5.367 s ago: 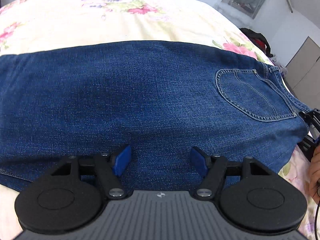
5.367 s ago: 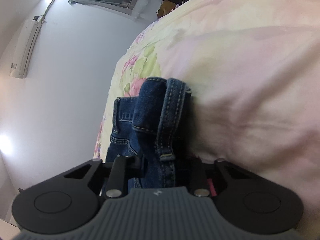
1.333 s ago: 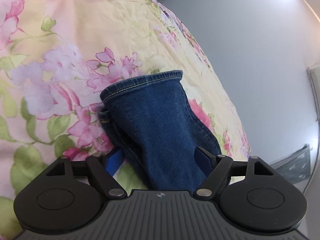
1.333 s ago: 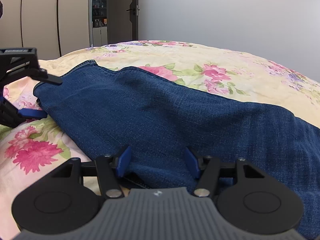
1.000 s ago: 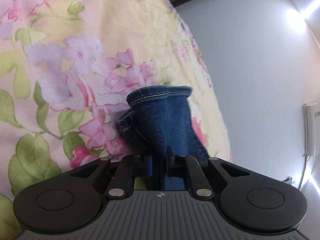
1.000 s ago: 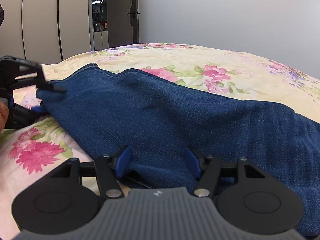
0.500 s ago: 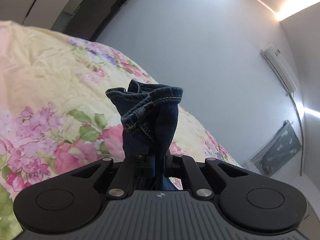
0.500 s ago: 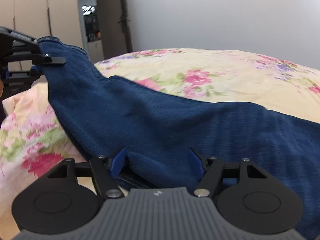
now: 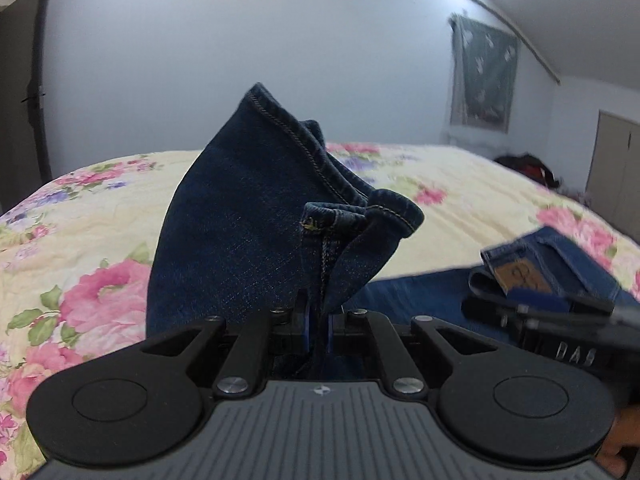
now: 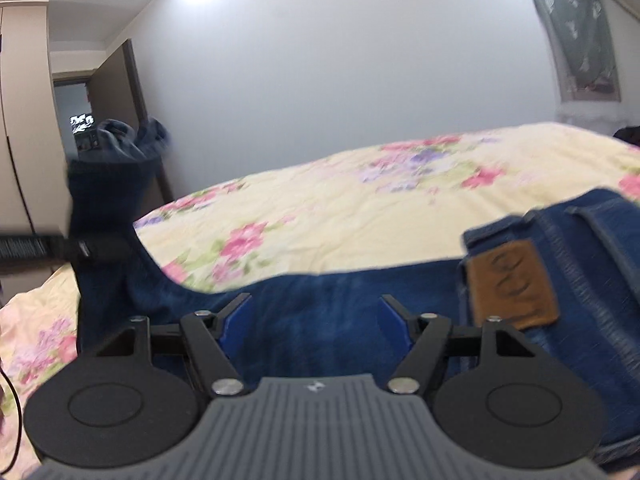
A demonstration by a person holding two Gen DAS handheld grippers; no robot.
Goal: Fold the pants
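Observation:
Blue jeans (image 10: 340, 308) lie across a floral bedspread (image 10: 360, 200). My left gripper (image 9: 316, 312) is shut on the leg hem (image 9: 248, 220) and holds it bunched and raised above the bed. The right wrist view shows this gripper (image 10: 92, 250) at the far left, with the leg rising steeply to it. My right gripper (image 10: 316, 320) stands open low over the denim, and its blue pads (image 10: 236, 320) do not press on the cloth. The waistband with its brown leather patch (image 10: 512, 284) lies just right of it. From the left wrist view, the right gripper (image 9: 540, 308) sits beside that patch (image 9: 520, 276).
The bedspread (image 9: 80, 216) stretches wide behind the jeans. A dark bag (image 9: 524, 164) lies at its far right edge. A wardrobe and a doorway (image 10: 80, 128) stand at the left, and a grey cloth (image 9: 484, 80) hangs on the back wall. A person's hand (image 9: 612, 452) shows at the lower right.
My left gripper has lifted the hem off the bed and swung it toward the waistband while rolling. My right gripper has slid along the jeans to the waistband patch, its jaws a little wider.

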